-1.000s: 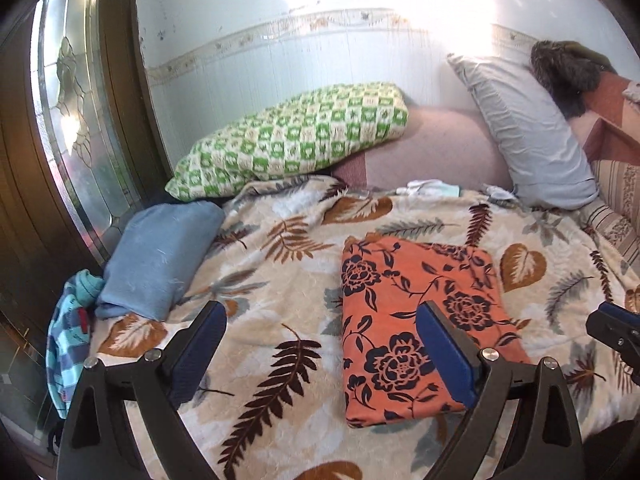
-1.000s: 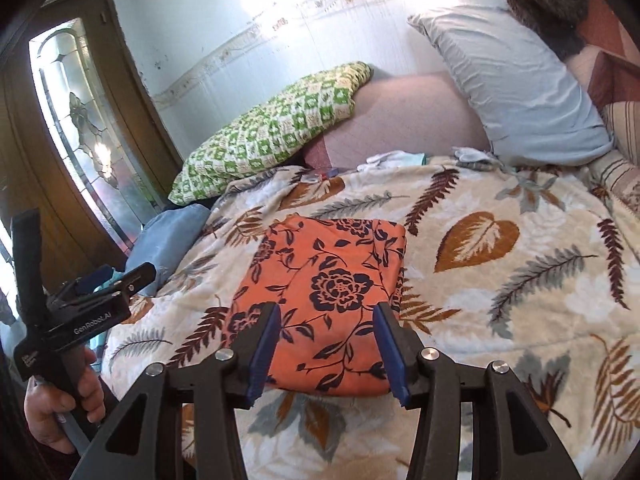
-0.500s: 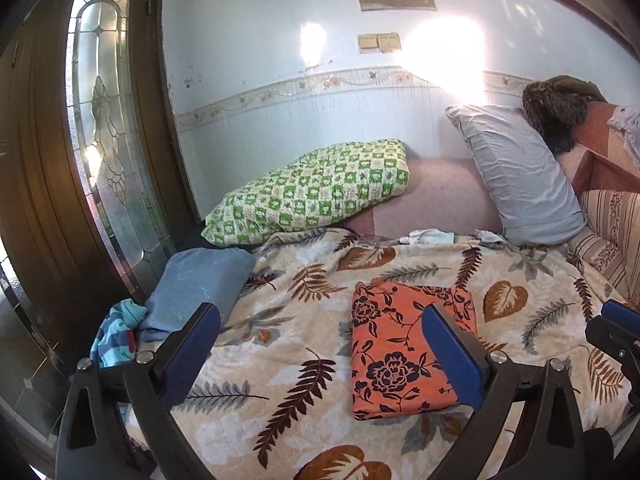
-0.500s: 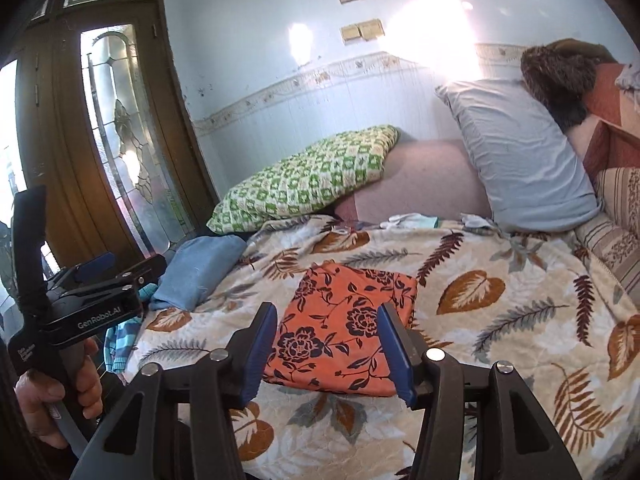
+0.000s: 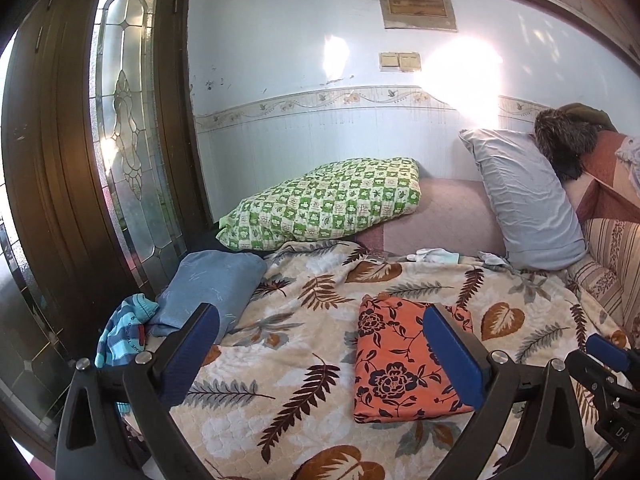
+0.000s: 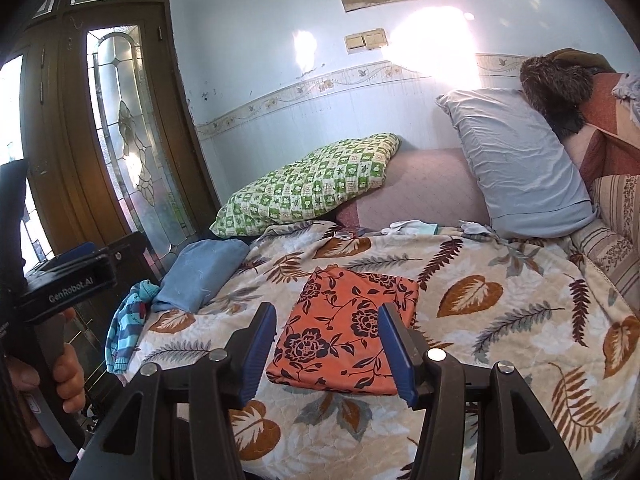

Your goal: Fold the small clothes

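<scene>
A striped blue garment (image 5: 124,336) is seen bunched at the bed's left edge, beside a folded light-blue cloth (image 5: 208,288). The left gripper (image 5: 320,364) is held above the leaf-patterned blanket (image 5: 304,320) with its jaws spread wide and nothing between them. The folded orange cloth with dark flowers (image 6: 344,336) is laid flat mid-bed. The right gripper (image 6: 326,356) is held over it, jaws parted, gripping nothing.
</scene>
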